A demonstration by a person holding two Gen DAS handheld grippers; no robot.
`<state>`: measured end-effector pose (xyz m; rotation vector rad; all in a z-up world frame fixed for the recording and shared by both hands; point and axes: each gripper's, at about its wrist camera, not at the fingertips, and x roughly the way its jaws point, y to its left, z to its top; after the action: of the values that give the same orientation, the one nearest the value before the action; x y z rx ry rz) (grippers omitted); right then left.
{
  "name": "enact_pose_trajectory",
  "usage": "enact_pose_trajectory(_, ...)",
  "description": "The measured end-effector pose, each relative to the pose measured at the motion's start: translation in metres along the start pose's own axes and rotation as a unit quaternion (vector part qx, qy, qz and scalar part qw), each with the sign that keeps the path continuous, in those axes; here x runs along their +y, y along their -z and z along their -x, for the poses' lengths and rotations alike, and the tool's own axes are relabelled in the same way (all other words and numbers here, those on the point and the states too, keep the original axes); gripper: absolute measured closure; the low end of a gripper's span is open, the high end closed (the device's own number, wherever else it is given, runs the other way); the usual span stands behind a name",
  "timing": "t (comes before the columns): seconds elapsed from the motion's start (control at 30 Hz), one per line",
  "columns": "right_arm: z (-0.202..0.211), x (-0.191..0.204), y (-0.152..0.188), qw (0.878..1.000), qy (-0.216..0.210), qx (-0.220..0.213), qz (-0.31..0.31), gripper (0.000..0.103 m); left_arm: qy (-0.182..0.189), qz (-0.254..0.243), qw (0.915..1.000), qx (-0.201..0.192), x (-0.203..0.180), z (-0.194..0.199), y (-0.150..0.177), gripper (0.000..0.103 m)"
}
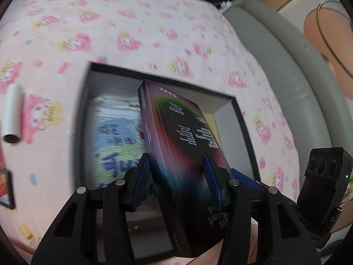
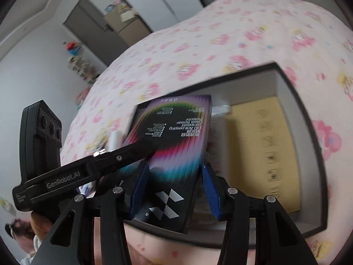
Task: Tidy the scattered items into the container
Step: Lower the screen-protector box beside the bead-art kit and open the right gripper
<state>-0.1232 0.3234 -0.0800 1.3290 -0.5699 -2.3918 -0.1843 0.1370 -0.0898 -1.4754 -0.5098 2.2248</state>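
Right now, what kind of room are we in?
Most likely a bedroom. The open box sits on a bed under a pink cartoon-print blanket, a padded grey bed frame runs along its edge, and a door and a cluttered shelf stand behind.

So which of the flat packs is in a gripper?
The rainbow-striped black box, clamped in the left gripper over the container; blue pack and tan pack lie inside.
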Motion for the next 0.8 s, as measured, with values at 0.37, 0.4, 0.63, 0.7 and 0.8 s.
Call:
enact_pose_trajectory(0.37,-0.017,-0.053,-0.003,0.998,0.034,0.023,-0.055,0.062,-0.019,0.027,0.9961,0.082,0.006,-0.061,0.011,0.061)
enact_pose_trajectory(0.4,-0.016,-0.054,-0.004,0.997,0.04,0.021,-0.056,0.062,-0.02,0.029,0.9963,0.078,0.006,-0.058,0.011,0.061)
enact_pose_trajectory(0.63,-0.019,-0.05,-0.001,0.997,0.064,0.028,-0.038,0.062,-0.132,0.015,0.9902,0.044,-0.001,-0.037,0.006,0.064)
enact_pose_trajectory(0.7,-0.023,-0.048,0.001,0.996,0.069,0.037,-0.031,0.062,-0.147,0.007,0.9876,0.053,-0.004,-0.041,0.007,0.064)
enact_pose_trajectory(0.8,-0.027,-0.047,0.004,0.996,0.081,0.044,-0.018,0.062,-0.148,0.0,0.9868,0.067,-0.009,-0.049,0.013,0.064)
